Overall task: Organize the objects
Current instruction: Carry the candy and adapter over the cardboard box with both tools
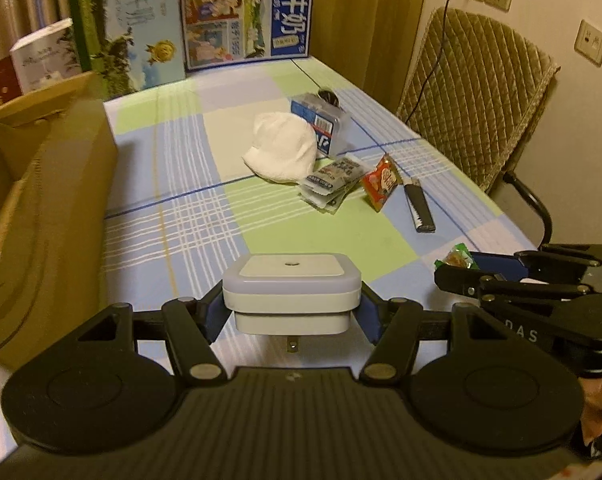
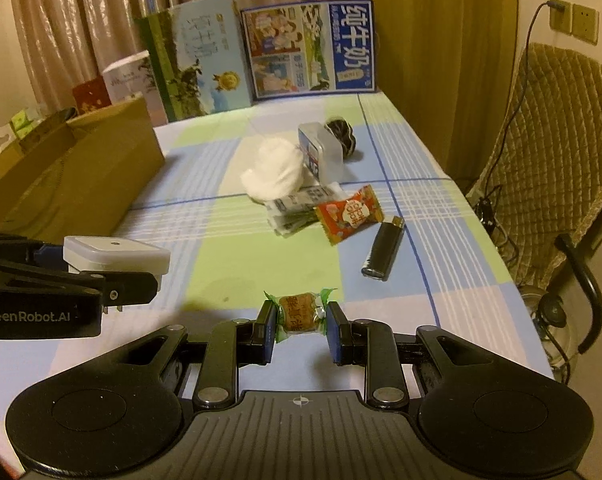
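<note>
My left gripper (image 1: 291, 312) is shut on a white square plug-in night light (image 1: 291, 294), held above the checked tablecloth with its prongs pointing down; the same light (image 2: 115, 258) shows at the left of the right wrist view. My right gripper (image 2: 301, 330) is shut on a small green-wrapped candy (image 2: 299, 314), also lifted off the table, and its green wrapper end (image 1: 457, 257) peeks out at the right of the left wrist view. An open cardboard box (image 1: 41, 208) stands along the left side of the table.
On the cloth lie a white cap (image 1: 283, 152), a clear plastic case (image 1: 321, 122), flat sachets (image 1: 331, 184), a red snack packet (image 1: 381, 182) and a black lighter (image 1: 419, 210). Milk cartons (image 1: 247, 16) line the back. A padded chair (image 1: 477, 88) stands at the right.
</note>
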Action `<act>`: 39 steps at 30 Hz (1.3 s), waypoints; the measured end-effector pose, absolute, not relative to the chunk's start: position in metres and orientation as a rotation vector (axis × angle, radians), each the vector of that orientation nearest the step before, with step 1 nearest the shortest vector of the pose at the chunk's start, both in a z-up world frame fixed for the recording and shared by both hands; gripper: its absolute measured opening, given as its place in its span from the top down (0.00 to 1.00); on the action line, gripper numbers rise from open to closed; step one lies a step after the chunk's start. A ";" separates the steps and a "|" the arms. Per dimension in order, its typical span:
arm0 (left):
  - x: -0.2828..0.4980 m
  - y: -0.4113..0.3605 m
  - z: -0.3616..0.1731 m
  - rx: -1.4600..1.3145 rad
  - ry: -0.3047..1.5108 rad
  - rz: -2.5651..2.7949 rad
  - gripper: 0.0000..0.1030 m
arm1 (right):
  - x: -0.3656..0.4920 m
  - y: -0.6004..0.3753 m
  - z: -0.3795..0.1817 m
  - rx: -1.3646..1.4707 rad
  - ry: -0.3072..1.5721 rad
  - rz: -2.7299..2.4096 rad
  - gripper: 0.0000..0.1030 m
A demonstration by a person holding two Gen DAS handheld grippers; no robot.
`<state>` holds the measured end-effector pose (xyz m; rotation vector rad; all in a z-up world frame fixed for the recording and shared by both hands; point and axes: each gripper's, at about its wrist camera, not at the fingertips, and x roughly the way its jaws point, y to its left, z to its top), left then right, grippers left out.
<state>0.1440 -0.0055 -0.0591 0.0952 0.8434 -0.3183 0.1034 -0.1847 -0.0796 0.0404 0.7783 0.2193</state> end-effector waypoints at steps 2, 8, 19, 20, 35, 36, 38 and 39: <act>0.134 -0.002 -0.051 0.084 0.834 -0.309 0.42 | 0.094 -0.181 -0.071 0.032 0.767 0.226 0.78; 0.104 0.008 -0.026 0.074 0.795 -0.290 0.42 | 0.068 -0.166 -0.046 0.011 0.724 0.252 0.78; 0.060 0.040 0.012 0.056 0.726 -0.230 0.42 | 0.037 -0.138 -0.015 -0.017 0.669 0.321 0.78; 0.057 0.043 0.014 0.053 0.723 -0.225 0.42 | 0.035 -0.135 -0.014 -0.019 0.667 0.327 0.78; 0.030 0.084 0.035 0.026 0.678 -0.140 0.42 | 0.027 -0.102 -0.001 -0.052 0.642 0.401 0.78; 0.029 0.087 0.037 0.026 0.676 -0.136 0.42 | 0.027 -0.099 -0.001 -0.053 0.641 0.405 0.78; 0.029 0.092 0.039 0.025 0.671 -0.125 0.42 | 0.028 -0.094 -0.001 -0.056 0.641 0.413 0.78; 0.028 0.096 0.040 0.024 0.670 -0.121 0.42 | 0.030 -0.092 -0.001 -0.058 0.641 0.419 0.78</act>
